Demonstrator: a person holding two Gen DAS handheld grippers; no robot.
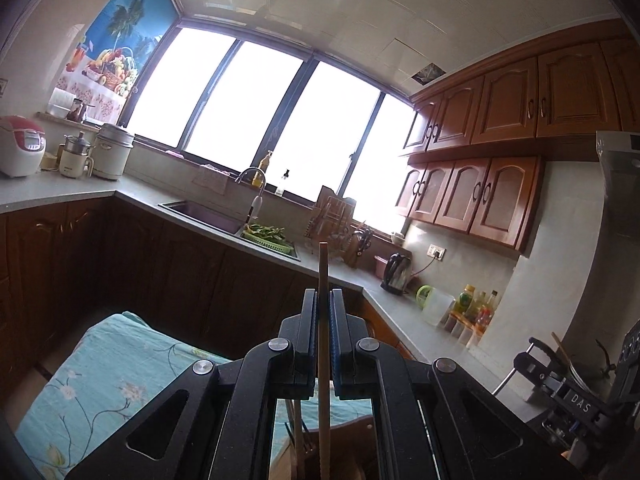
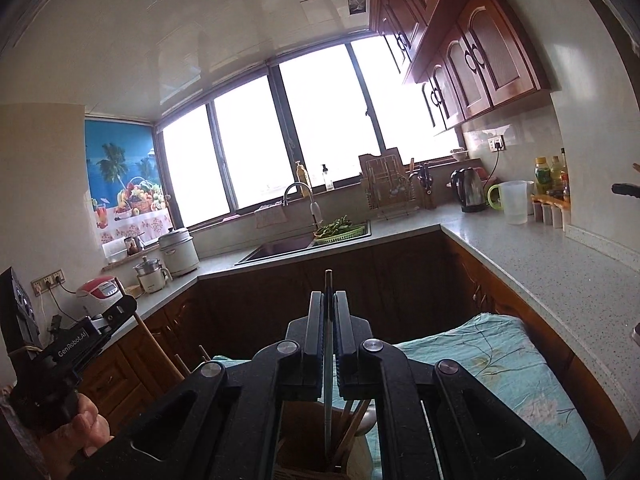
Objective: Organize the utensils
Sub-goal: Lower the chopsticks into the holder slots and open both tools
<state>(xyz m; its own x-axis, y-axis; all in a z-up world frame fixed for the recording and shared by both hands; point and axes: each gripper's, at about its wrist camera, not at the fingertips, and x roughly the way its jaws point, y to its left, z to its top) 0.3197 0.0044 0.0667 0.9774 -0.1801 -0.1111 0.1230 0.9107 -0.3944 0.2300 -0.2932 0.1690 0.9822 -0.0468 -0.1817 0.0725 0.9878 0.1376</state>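
Left wrist view: left gripper (image 1: 324,304) clamped on one pale wooden chopstick (image 1: 323,276), long axis upright. Right gripper (image 2: 329,308) pinching one thin dark metal rod (image 2: 328,280), likewise vertical. Below both, one wooden holder (image 2: 312,440) with several sticks, on teal floral cloth (image 2: 500,364).

Wooden chopstick (image 1: 323,364) lower end cut off by frame edge; utensil holder (image 2: 304,456) mostly hidden behind black tongs (image 2: 329,320).
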